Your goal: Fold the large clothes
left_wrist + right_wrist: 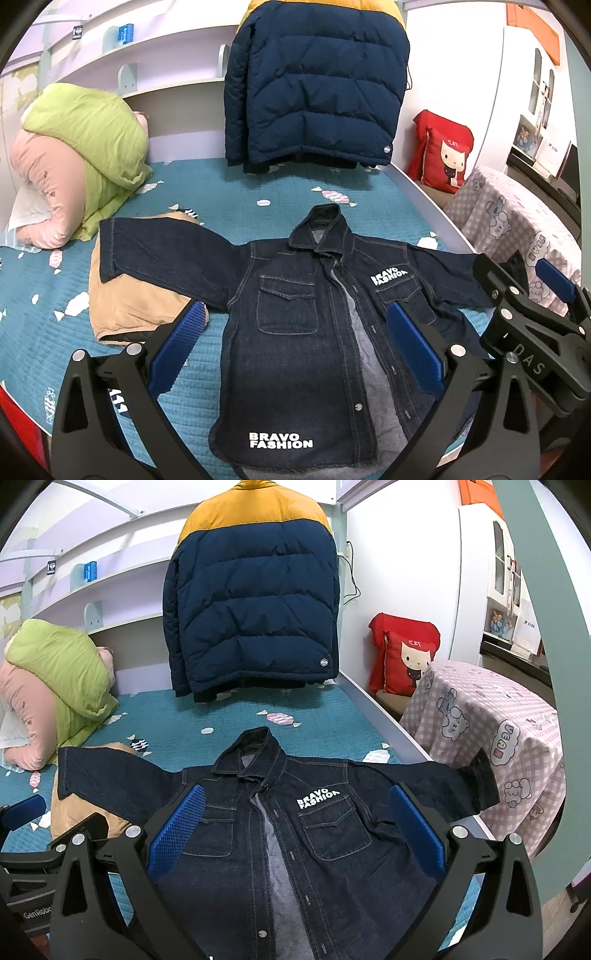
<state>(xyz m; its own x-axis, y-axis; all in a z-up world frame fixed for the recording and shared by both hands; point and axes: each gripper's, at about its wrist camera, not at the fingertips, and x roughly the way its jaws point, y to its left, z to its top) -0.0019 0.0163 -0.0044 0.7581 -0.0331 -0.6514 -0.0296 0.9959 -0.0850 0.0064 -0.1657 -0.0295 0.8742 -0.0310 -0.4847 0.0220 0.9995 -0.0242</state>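
A dark denim jacket (295,332) with white "BRAVO FASHION" print lies flat, front up, on the teal bedspread (44,314), sleeves spread to both sides, collar away from me. It also shows in the right wrist view (314,849). Its left sleeve lies over a folded tan garment (129,306). My left gripper (295,343) is open and empty above the jacket's body. My right gripper (295,830) is open and empty above the jacket's chest. The right gripper also shows at the right edge of the left wrist view (535,314).
A navy and yellow puffer jacket (317,85) hangs at the head of the bed. A green and pink duvet (74,158) is piled at the back left. A red cat cushion (443,151) and a checked covered stand (498,738) sit beside the bed on the right.
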